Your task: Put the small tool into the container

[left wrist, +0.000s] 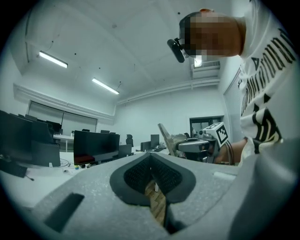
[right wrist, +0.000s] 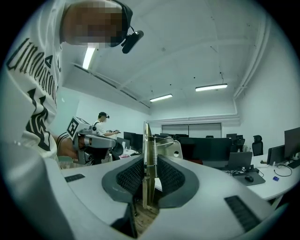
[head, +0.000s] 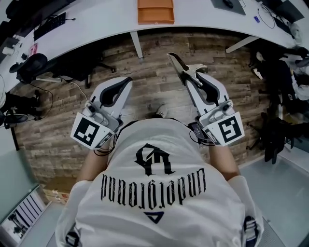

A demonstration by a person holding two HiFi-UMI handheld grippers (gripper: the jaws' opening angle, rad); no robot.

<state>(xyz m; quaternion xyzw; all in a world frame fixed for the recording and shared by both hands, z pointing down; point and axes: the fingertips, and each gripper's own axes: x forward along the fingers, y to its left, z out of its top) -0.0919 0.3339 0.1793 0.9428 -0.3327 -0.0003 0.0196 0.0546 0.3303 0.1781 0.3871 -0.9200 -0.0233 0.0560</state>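
The small tool (head: 179,65) sits in the right tongs (head: 192,79), left tongs (head: 126,84) beside; container (head: 155,12) ahead on the desk (head: 96,24).

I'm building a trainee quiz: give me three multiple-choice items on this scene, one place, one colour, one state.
1. Where is the orange container? A floor; B white desk; C chair.
2. Shirt colour? A red; B green; C white.
3. The right tool is: A shut on the metal clamp; B open, empty; C out of view.
Key: B, it sits on the desktop; C, white with black print; A, the clamp is squeezed between its jaws.
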